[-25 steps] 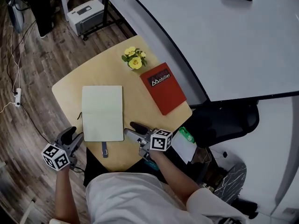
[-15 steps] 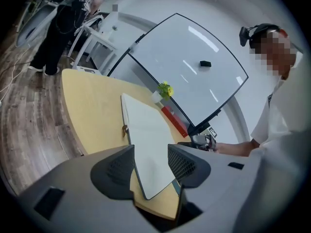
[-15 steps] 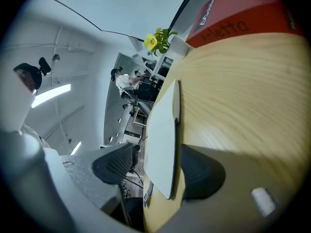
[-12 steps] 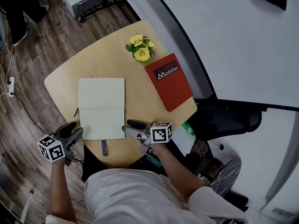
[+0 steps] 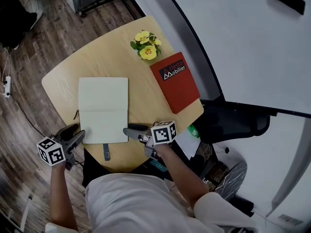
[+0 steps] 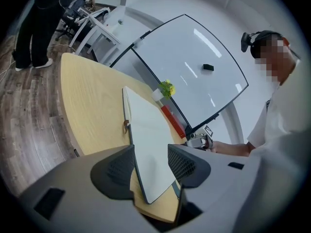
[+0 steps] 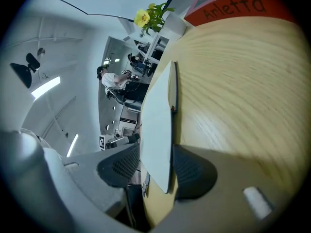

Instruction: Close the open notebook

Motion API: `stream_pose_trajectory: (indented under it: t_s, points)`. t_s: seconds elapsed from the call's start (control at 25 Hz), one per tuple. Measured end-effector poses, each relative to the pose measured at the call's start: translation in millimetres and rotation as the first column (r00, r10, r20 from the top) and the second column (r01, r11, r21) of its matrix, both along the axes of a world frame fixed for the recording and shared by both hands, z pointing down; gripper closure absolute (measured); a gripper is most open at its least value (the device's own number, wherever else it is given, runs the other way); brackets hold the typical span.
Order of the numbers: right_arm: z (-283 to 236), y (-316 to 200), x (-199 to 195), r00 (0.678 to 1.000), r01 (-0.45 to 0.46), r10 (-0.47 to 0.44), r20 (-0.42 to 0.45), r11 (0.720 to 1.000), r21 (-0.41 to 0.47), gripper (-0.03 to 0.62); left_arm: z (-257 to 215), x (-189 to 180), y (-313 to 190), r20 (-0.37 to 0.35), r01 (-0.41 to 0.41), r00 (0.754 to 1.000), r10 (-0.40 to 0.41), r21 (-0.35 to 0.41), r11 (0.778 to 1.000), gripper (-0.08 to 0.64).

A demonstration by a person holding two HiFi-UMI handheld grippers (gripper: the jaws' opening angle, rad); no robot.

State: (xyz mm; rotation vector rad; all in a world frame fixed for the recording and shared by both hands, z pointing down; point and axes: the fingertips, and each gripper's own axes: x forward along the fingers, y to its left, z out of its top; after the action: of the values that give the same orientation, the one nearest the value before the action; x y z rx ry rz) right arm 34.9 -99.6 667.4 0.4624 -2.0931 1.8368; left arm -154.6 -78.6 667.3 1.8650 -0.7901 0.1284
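Reading outward from the tools, I find the left tool (image 5: 80, 131) at the near left corner of the open notebook with blank cream-white pages (image 5: 103, 109). Its two dark jaws stand apart. In the left gripper view that corner shows between them, and neither pad presses on it.

The right tool (image 5: 126, 128) sits at the near right corner of the same notebook. Its jaws have just been closing and now stand partly apart. In the right gripper view the edge of the page lies between them, with a narrow gap at each pad, so I see no grip.

The notebook lies flat and open on the pale wooden surface with rounded corners (image 5: 141, 106), towards its near left part. A dark elastic strap (image 5: 106, 152) lies on the wood just beyond its near edge.

To the right, apart from the notebook, lies a closed red book with white lettering on its cover (image 5: 176, 81). A small bunch of yellow flowers with green leaves (image 5: 146, 45) stands just beyond the book's far corner.

A brown plank floor (image 5: 34, 57) surrounds the surface on the left.
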Motion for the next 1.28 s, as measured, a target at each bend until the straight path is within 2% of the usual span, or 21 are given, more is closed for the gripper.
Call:
stream_pose_trajectory:
  t_s: [0.16,0.28,0.4,0.52,0.56,0.64,0.76,1.0,1.12,1.28]
  points:
    - [3,1,-2,1.0,0.023,-0.023,-0.013,1.0,-0.021,0.379,-1,0,-1,-0.021,0.013,1.0,-0.013,0.0,1.0,0.359]
    - [7,1,2,0.999,0.03,-0.031,-0.027,0.999,-0.031,0.454,-5,1,-1,-0.026,0.018,0.999,-0.018,0.0,1.0,0.359]
    - [7,0,3,0.999,0.034,-0.035,-0.021,0.999,-0.041,0.459,-8,-1,0,-0.028,0.027,0.999,-0.026,0.024,0.999,0.359]
    - [7,1,4,0.999,0.032,-0.032,-0.016,0.998,-0.048,0.46,-16,-7,-4,-0.015,0.06,0.998,-0.059,0.09,0.994,0.359]
    - [7,1,5,0.999,0.028,-0.029,-0.015,0.998,-0.048,0.495,-20,-11,-7,-0.005,0.078,0.997,-0.078,0.12,0.99,0.359]
    - [5,1,7,1.0,0.021,-0.021,-0.008,0.999,-0.049,0.545,-30,-22,-12,0.022,0.115,0.992,-0.121,0.185,0.976,0.36]
    - [1,1,7,1.0,0.017,-0.017,0.01,0.998,-0.056,0.548,-44,-36,-17,0.06,0.141,0.985,-0.163,0.275,0.951,0.376]
    - [-15,-2,0,0.998,0.013,-0.008,0.062,0.996,-0.083,0.549,-61,-50,-17,0.13,0.125,0.974,-0.188,0.383,0.915,0.393]
    - [-20,-5,-1,0.996,0.0,0.009,0.09,0.995,-0.103,0.549,-60,-54,-12,0.166,0.104,0.969,-0.183,0.4,0.911,0.394]
    - [-24,-5,-2,0.994,-0.008,0.022,0.106,0.992,-0.124,0.548,-57,-55,-1,0.251,0.009,0.96,-0.126,0.421,0.907,0.393]
